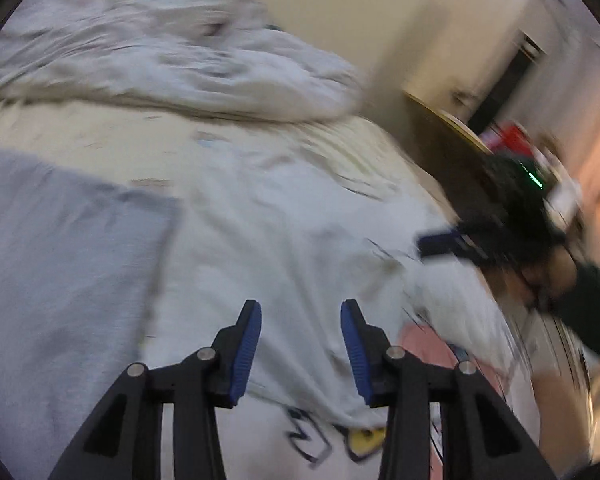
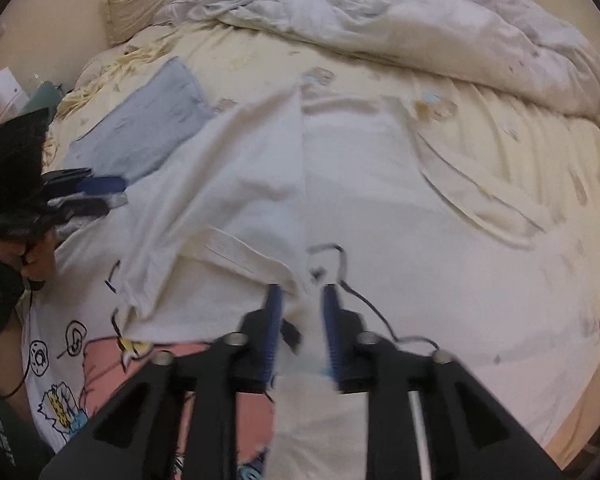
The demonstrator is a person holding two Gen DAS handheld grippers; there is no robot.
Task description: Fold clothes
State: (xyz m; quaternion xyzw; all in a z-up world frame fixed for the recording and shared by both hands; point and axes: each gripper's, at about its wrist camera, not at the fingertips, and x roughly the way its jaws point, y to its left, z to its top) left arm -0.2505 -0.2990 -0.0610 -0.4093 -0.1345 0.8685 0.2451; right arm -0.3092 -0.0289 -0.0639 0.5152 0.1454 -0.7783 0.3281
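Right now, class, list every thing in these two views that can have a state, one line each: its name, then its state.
white T-shirt: partly folded on the bed, printed front showing at the near edge
blue-grey garment: folded flat beside the T-shirt
duvet: crumpled at the far side
bedsheet: wrinkled
left gripper: open, nothing gripped
right gripper: open, over the T-shirt

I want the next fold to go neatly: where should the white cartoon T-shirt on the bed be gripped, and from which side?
Probably at the folded-over sleeve hem of the white T-shirt, coming from the near bed edge. That hem forms a doubled, slightly raised edge on otherwise flat cloth. The right gripper hangs open just beside it.
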